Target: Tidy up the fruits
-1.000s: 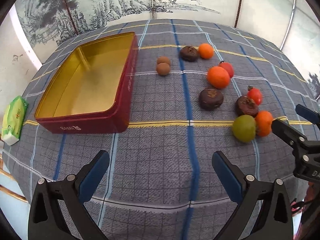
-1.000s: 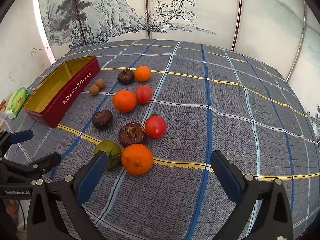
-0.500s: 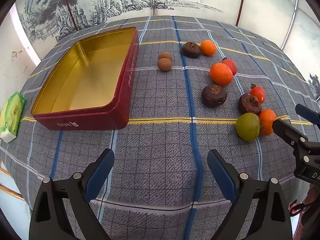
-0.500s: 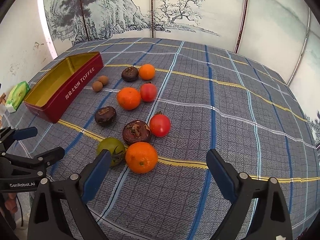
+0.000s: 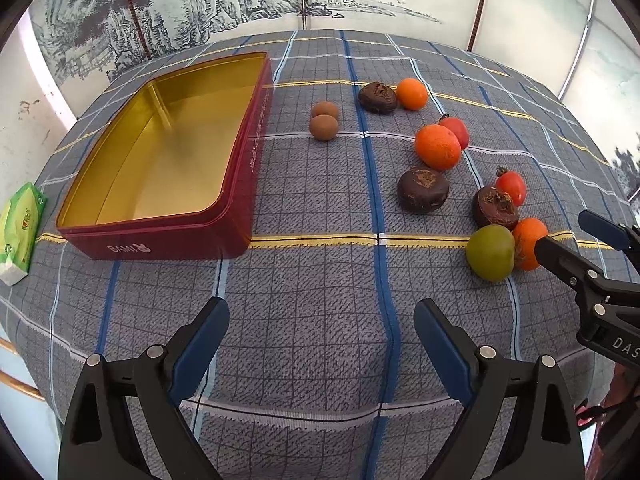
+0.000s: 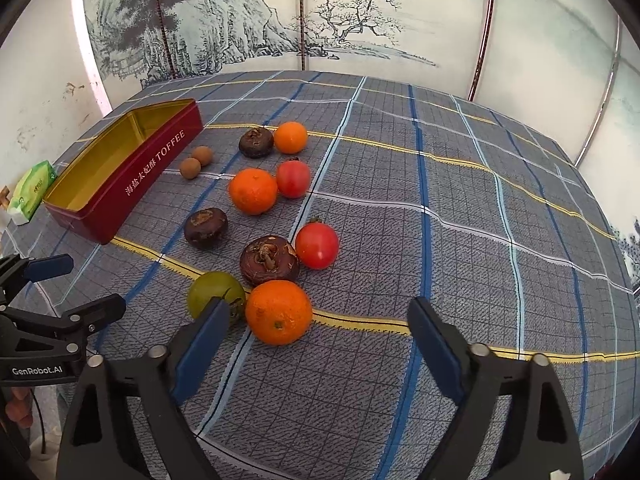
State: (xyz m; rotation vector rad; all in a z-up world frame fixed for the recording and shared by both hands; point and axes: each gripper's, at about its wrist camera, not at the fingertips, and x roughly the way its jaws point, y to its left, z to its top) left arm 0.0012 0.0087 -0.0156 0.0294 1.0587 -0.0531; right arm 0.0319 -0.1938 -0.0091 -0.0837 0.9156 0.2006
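Observation:
An empty red tin with a gold inside [image 5: 160, 236] stands at the left of the checked tablecloth. To its right lie several loose fruits: oranges, red tomatoes, dark brown fruits, two small brown ones [image 5: 323, 120] and a green one [image 5: 490, 252]. My left gripper [image 5: 320, 316] hovers open over bare cloth near the front edge. My right gripper [image 6: 319, 312] hangs over the nearest orange [image 6: 279, 312] and the green fruit [image 6: 212, 292]. Its jaws are closing, and the pads touch neither fruit. The tin [image 6: 160, 160] shows at the left in the right wrist view.
A green tissue pack [image 5: 22, 224] lies left of the tin at the table's edge. A painted folding screen [image 5: 320, 0] closes off the back. The cloth drops off at the near edge below both grippers. Bare cloth stretches to the right of the fruits [image 6: 500, 220].
Both grippers' jaws stand narrower than a second ago, the right one more so. The fruits and the tin have not moved.

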